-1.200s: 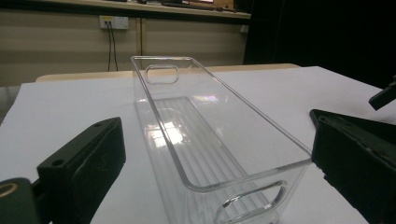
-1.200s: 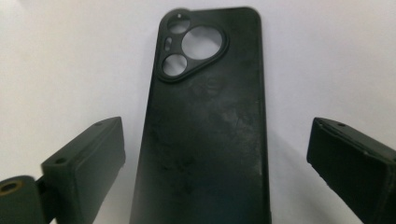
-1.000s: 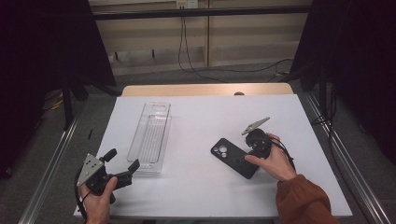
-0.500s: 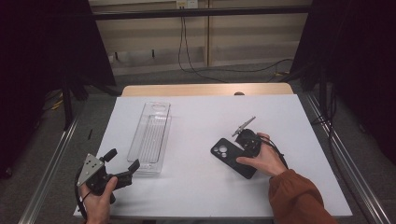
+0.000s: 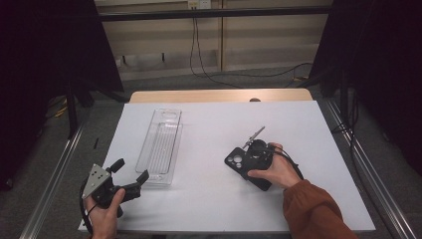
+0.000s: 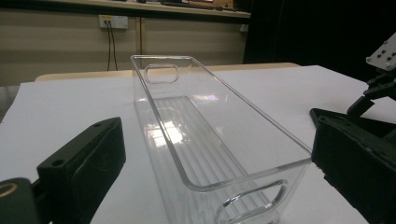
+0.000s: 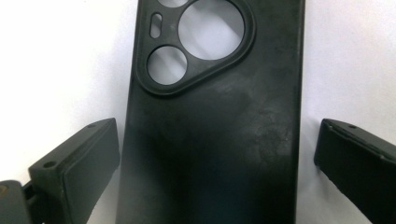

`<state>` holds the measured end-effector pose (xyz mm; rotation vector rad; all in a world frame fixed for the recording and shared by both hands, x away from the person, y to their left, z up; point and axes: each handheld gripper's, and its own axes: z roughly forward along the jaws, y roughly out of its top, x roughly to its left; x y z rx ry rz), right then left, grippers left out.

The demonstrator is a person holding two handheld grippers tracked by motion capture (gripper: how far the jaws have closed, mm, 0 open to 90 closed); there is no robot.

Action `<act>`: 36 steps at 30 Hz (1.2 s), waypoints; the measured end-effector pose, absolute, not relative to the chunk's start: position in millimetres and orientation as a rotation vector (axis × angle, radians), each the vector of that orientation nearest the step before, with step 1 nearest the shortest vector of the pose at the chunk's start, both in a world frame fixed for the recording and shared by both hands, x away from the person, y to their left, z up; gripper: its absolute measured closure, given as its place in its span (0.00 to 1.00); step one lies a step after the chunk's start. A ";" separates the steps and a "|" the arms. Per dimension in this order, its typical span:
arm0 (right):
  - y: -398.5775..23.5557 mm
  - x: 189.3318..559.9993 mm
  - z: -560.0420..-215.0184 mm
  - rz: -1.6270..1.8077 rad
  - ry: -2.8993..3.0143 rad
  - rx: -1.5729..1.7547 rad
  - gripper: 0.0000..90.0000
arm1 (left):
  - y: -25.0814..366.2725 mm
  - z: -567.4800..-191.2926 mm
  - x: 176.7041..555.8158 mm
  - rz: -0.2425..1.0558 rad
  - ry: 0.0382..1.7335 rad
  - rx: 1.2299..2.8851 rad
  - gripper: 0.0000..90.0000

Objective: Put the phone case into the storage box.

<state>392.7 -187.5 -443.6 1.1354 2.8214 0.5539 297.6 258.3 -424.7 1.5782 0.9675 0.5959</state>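
Over the black phone case (image 7: 215,126), R claw (image 7: 212,163) is held wide, jaws astride, w/o contact.

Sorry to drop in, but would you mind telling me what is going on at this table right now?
A person holds a gripper in each hand at a white table. The right gripper is down over a black phone case lying flat, its jaws open on either side and not yet touching it. The left gripper waits open at the near end of an empty clear plastic bin.
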 end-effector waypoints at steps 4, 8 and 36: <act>-183.9 391.4 -444.6 0.511 2.819 1.101 0.00 | 258.2 -424.6 297.6 0.597 0.966 1.580 0.03; -182.0 392.4 -444.1 0.487 2.822 1.112 0.00 | 257.6 -424.9 298.1 0.595 0.968 1.582 0.03; -188.4 392.4 -433.7 0.512 2.793 1.136 0.16 | 257.4 -424.8 298.4 0.595 0.967 1.580 0.03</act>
